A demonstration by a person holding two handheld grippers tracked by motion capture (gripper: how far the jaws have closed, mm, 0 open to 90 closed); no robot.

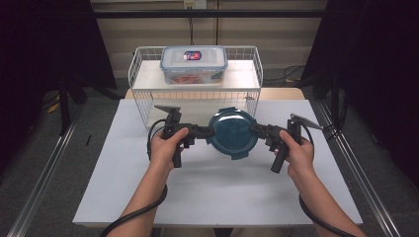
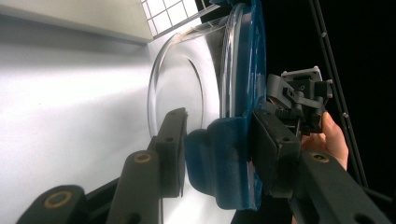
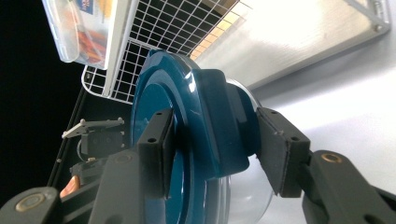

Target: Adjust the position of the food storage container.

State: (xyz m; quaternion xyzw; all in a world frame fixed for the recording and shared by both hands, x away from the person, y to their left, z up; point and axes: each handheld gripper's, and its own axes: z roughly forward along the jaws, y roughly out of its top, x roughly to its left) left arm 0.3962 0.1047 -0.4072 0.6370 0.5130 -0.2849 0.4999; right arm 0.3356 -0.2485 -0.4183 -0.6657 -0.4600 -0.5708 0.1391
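You have one round container [image 1: 232, 132] in hand: a clear glass bowl [image 2: 180, 88] under a dark teal lid [image 3: 161, 107] with locking flaps at its rim. It sits level, lid up, just in front of the white wire rack [image 1: 143, 106] and close below that rack's shelf. One side flap [image 2: 219, 161] lies between your left tongs [image 1: 205, 132]; the opposite flap [image 3: 222, 126] lies between your right tongs [image 1: 257, 129]. Nothing is visible inside the bowl.

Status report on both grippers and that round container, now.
Left gripper and right gripper each clamped on a side latch of the round teal-lidded container. Container held in front of the wire rack. Nothing in between.
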